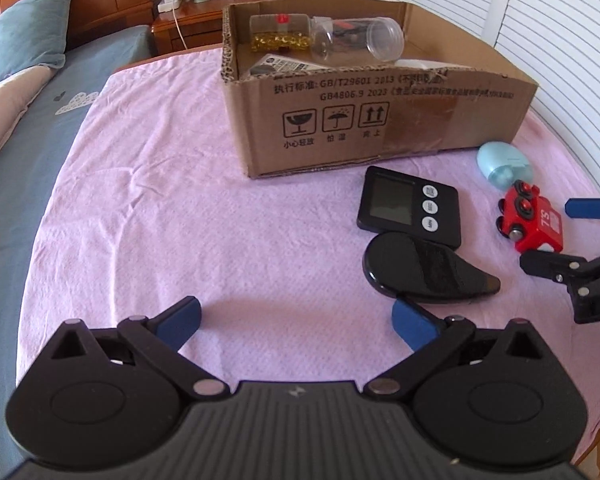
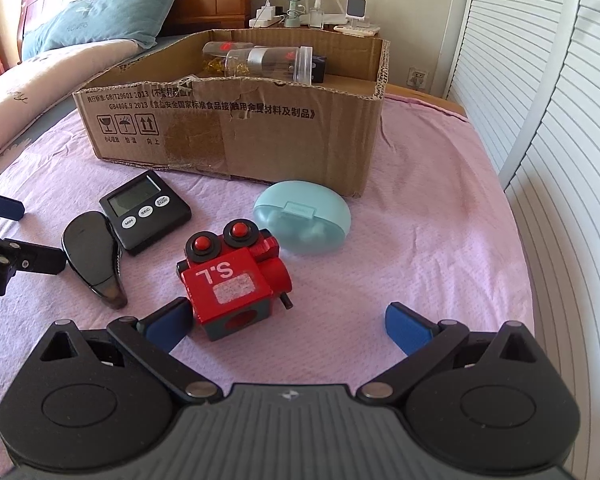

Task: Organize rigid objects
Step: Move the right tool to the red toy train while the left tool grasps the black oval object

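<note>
- Right gripper (image 2: 288, 326): jaws spread wide, nothing between them held. Its left fingertip (image 2: 168, 326) sits just beside, possibly touching, the near corner of the red toy train (image 2: 230, 284); contact cannot be confirmed.
- Deciding relation: the train lies at about 11 o'clock from the right gripper's centre, offset toward the left finger rather than centred in the gap. Its long axis runs from near-left to far-right, toward 1 o'clock, so it sits skewed across the jaws.
- In my judgement a small shift toward 9 o'clock would be needed before closing squarely on the body.
- Left gripper (image 1: 296, 320): jaws equally wide, empty, over bare pink cloth (image 1: 160, 200). The black oval case (image 1: 428, 270) lies at 2 o'clock, close to its right fingertip.
- The right gripper is clearly nearer the train; from the left wrist view the train (image 1: 530, 220) is well off at 2 o'clock.
- Beyond: black timer (image 2: 144, 208) at 10 o'clock, pale blue case (image 2: 302, 216) at 12 o'clock, just beside the train.
- Cardboard box (image 2: 236, 128) farther at 12 o'clock, already holding clear bottles (image 2: 268, 62).
</note>
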